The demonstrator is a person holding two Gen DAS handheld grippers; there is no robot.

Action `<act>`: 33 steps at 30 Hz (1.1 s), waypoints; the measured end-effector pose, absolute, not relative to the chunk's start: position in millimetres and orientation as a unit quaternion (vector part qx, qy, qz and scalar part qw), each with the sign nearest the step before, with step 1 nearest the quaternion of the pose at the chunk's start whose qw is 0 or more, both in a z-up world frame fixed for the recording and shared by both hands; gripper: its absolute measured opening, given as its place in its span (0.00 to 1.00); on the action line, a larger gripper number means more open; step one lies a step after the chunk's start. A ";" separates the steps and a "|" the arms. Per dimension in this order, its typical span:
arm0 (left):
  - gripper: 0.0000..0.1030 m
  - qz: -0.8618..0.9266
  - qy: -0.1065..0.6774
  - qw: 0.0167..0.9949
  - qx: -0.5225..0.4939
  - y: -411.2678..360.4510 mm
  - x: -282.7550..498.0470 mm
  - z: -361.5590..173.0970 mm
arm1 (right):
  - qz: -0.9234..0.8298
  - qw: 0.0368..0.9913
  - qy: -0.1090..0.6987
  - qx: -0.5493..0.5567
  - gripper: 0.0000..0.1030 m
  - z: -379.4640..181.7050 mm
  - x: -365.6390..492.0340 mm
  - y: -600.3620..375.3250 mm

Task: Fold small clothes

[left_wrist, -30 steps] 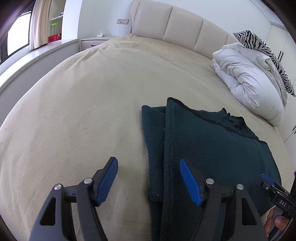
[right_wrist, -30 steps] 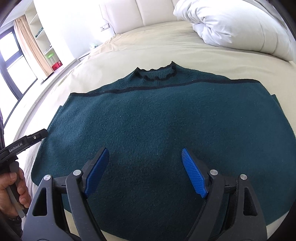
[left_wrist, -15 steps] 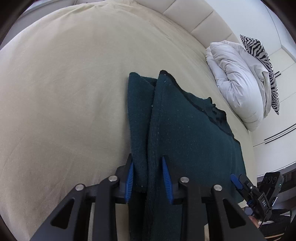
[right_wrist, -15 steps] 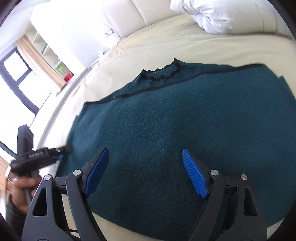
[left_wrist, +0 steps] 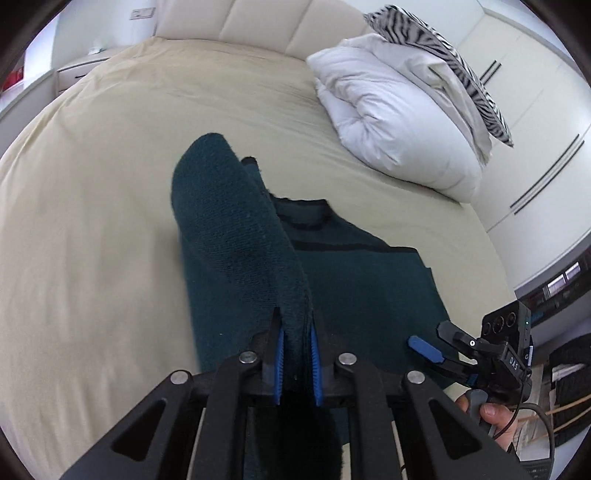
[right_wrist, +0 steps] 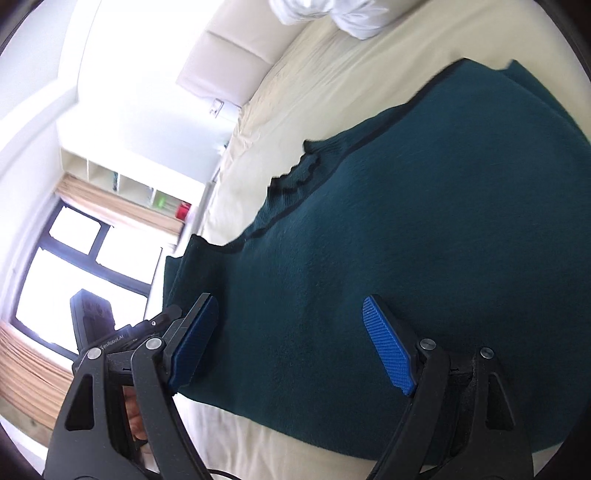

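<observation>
Beige bed (left_wrist: pixel 110 229) bears a green sweater (left_wrist: pixel 354 280), white duvet (left_wrist: pixel 399 122) beyond.

Bare beige bed sheet (left_wrist: pixel 110 229) lay wide left of dark green sweater (left_wrist: pixel 362 280) — free passage. White duvet (left_wrist: pixel 399 125) with zebra pillow (left_wrist: pixel 443 48) blocked far right corner — headboard (left_wrist: pixel 258 22) closed far end.

Black angular frames on both — left gripper (left_wrist: pixel 297 363) and right gripper (right_wrist: pixel 291 345) — with triangular cut-outs and round silver screws behind the jaws. Ribbed blue pads (right_wrist: pixel 388 350) lining the inner faces. White lettering and a black cable further back.
</observation>
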State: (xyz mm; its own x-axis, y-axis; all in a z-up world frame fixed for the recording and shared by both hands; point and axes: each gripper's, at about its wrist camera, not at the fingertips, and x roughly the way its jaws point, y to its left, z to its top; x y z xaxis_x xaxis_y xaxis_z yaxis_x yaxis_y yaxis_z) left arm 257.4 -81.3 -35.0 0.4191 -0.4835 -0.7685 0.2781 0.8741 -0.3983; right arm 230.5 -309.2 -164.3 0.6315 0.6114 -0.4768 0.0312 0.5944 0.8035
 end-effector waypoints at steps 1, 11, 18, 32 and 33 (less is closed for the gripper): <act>0.12 -0.237 0.489 0.834 -0.096 -102.4 257.2 -34.1 | 0.183 0.795 0.387 0.430 0.79 -165.2 229.7 -321.4; 0.18 -0.339 0.509 0.779 -0.135 -232.0 257.9 -84.0 | 0.197 0.733 0.382 0.527 0.77 -184.0 232.4 -401.5; 0.47 -0.348 0.427 0.821 -0.152 -180.8 227.5 -39.8 | 0.199 0.709 0.423 0.528 0.77 -190.5 247.8 -403.8; 0.47 -0.264 0.433 0.840 -0.194 -85.6 226.4 -72.7 | 0.132 0.730 0.542 0.395 0.19 -175.4 289.4 -364.5; 0.47 -0.264 0.433 0.839 -0.194 -82.3 227.9 -74.3 | 0.133 0.732 0.540 0.394 0.16 -172.9 290.1 -364.7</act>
